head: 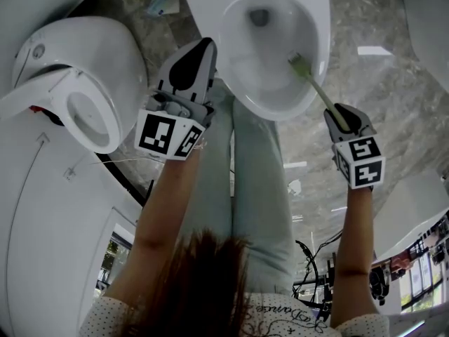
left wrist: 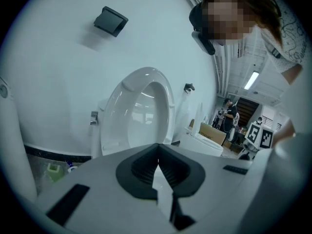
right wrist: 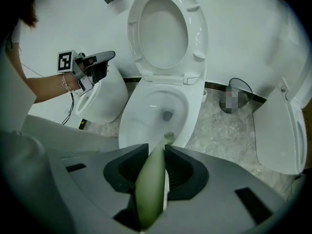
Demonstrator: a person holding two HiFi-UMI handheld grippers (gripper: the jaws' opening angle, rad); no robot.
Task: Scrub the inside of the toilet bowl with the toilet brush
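Right gripper view: right hand-held gripper (right wrist: 156,151) pinches toilet brush (right wrist: 151,184) reaching into toilet bowl (right wrist: 146,108).

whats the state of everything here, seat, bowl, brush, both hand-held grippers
toilet seat, raised upright
toilet bowl, uncovered, brush head inside
toilet brush, held by its handle, head low inside the bowl near the rim
right hand-held gripper, shut on the toilet brush
left hand-held gripper, shut, empty, held beside the bowl
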